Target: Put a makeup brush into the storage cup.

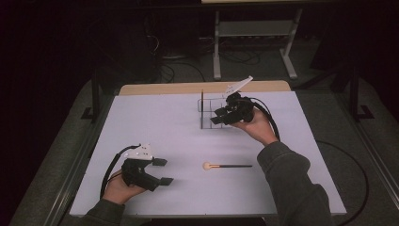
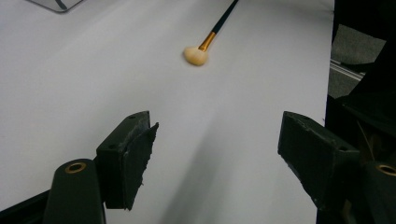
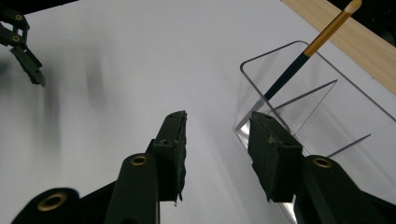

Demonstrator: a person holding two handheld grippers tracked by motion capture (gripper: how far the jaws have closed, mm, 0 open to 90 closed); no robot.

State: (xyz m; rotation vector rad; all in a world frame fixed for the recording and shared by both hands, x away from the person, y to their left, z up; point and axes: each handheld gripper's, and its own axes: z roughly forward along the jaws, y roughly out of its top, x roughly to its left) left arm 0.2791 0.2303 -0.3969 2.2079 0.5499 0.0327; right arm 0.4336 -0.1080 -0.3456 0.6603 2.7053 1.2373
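White table [image 1: 155, 122]: brush [image 3: 303, 58] perhaps upright in clear organizer [image 3: 327, 121].

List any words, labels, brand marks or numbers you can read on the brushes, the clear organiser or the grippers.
None: no readable text in any view.
The makeup brush lying on the table has a plain black handle and gold ferrule.
The brush standing in the clear organiser bears no print.
The left gripper and right gripper carry no markings.

Dark room, lit white table [image 1: 155, 127] (grey metal stand [image 1: 254, 42] behind)
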